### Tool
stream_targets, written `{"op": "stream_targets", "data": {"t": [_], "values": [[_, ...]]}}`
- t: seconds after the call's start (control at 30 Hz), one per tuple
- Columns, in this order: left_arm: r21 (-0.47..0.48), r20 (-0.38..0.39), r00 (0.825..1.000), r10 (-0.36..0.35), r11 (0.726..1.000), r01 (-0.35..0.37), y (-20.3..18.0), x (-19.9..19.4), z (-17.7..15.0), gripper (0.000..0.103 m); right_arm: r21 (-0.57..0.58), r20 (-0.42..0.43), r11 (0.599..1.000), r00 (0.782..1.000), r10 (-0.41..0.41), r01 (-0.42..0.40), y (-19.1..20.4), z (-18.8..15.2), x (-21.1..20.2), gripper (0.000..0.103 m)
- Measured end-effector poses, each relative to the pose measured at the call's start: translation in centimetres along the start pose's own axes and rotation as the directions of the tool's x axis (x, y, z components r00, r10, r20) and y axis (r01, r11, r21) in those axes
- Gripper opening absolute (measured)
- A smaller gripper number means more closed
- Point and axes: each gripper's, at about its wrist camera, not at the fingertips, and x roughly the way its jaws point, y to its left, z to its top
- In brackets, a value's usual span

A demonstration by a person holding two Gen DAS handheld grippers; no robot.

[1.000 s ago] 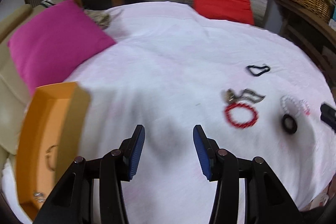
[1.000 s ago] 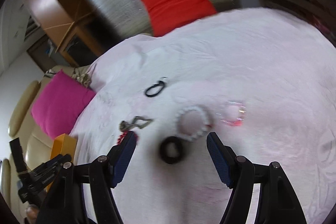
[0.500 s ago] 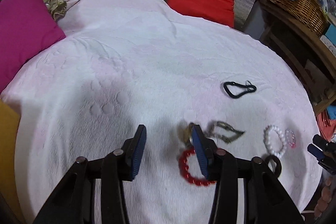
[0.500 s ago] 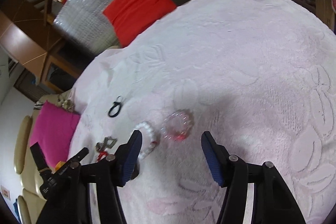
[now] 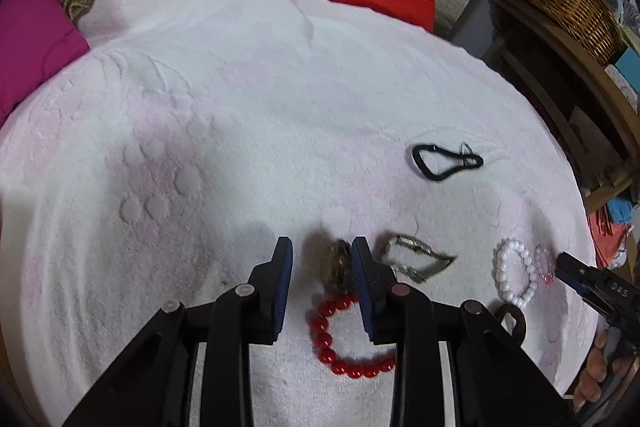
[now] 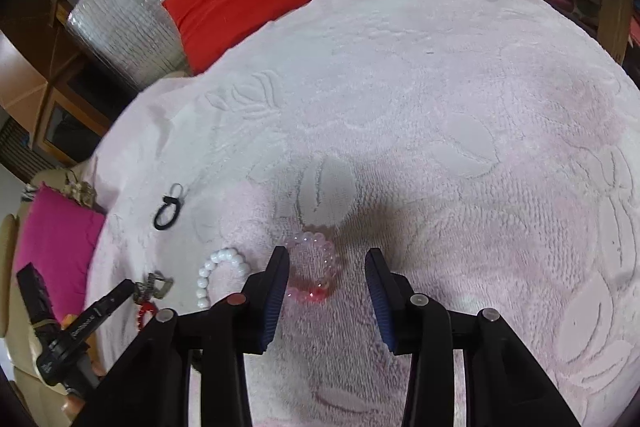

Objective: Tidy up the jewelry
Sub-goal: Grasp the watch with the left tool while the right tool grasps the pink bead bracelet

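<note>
Where I look through the left wrist camera: the left hand-held gripper [image 5: 322,259] stands with its jaws narrowly apart over the pink-white towel [image 5: 240,87], gripping nothing.
Between its fingers: a small brownish metal piece [image 5: 338,263], blurred, and part of the red bead bracelet [image 5: 344,339].
Just to the right: a metal chain piece [image 5: 416,259], then the white pearl bracelet [image 5: 516,275] touching the clear pink bracelet [image 5: 545,263]; a dark ring [image 5: 512,319] lies near them.
Farther off: a black hair tie [image 5: 444,161].
Right wrist camera: I see the right hand-held gripper [image 6: 327,271] spread wide and empty, the clear pink bracelet [image 6: 314,271] lying on the towel between its fingers, against the left one.
Left of it: the white pearl bracelet [image 6: 218,277] and the black hair tie [image 6: 168,213].
</note>
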Motion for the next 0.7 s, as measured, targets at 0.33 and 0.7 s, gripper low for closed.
{"op": "stream_targets", "data": {"t": [0.33, 0.7], "values": [[0.023, -0.04, 0.999, -0.029, 0.999, 0.03, -1.4, 1.2, -0.8, 0.045, -0.136, 0.049, 0.975, 0.984, -0.17, 0.175, 1.9, -0.8, 0.9, 0.011], [-0.022, -0.013, 0.998, -0.06, 0.998, 0.059, 0.1, 1.3, -0.2, 0.017, -0.126, 0.063, 0.982, 0.989, -0.132, 0.139, 2.3, -1.0, 0.1, 0.009]]}}
